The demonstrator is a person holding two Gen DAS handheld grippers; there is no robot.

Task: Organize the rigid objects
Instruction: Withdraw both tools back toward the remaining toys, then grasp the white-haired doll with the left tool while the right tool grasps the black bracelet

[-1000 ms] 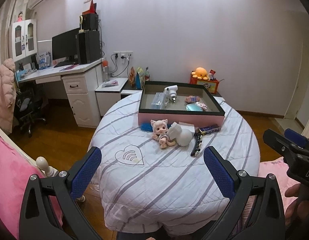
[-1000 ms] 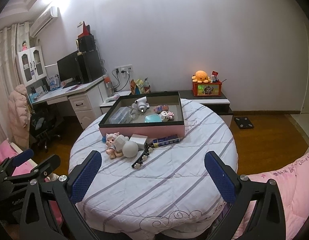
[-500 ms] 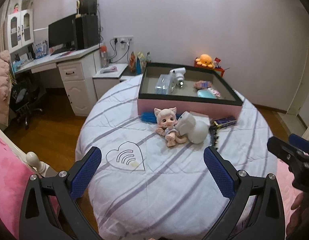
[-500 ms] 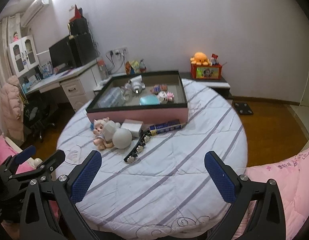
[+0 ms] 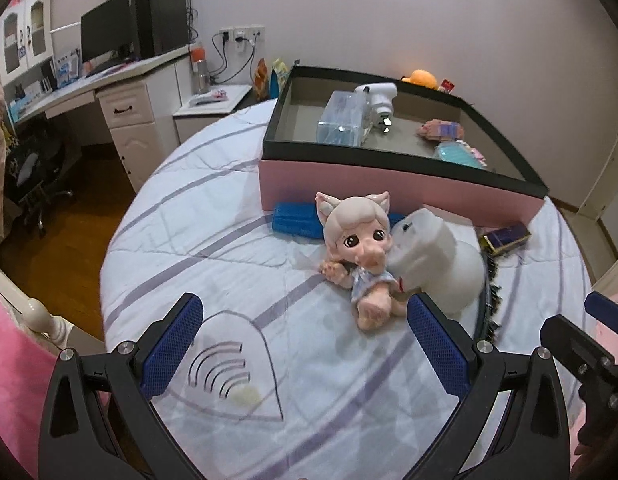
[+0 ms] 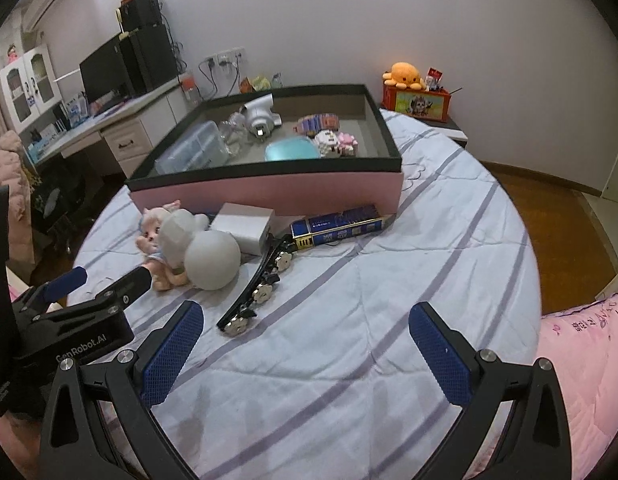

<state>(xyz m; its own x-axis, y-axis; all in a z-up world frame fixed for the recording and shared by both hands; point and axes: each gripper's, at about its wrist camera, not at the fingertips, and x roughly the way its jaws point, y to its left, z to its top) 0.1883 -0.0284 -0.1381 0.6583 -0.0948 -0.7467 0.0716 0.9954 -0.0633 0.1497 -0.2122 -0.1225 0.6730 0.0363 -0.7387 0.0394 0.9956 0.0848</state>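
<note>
A pink pig-eared doll (image 5: pixel 363 248) (image 6: pixel 155 240) sits on the round striped table beside a white round lamp-like object (image 5: pixel 441 260) (image 6: pixel 207 254). A black hair clip (image 6: pixel 259 286), a dark blue box (image 6: pixel 341 226), a white box (image 6: pixel 243 228) and a blue case (image 5: pixel 295 220) lie in front of a pink box with a black rim (image 5: pixel 389 184) (image 6: pixel 269 192), which holds several items. My left gripper (image 5: pixel 305 350) is open just short of the doll. My right gripper (image 6: pixel 305 350) is open over bare cloth, right of the clip.
A white desk (image 5: pixel 121 96) with a monitor stands at the left, with a black chair (image 5: pixel 33 176) below. A nightstand with an orange plush (image 6: pixel 407 74) is behind the table. Pink bedding (image 6: pixel 581 360) lies at the right. Wooden floor surrounds the table.
Both grippers have moved forward and down toward the table. The doll and the white object now loom large before the left gripper. Both stay open.
</note>
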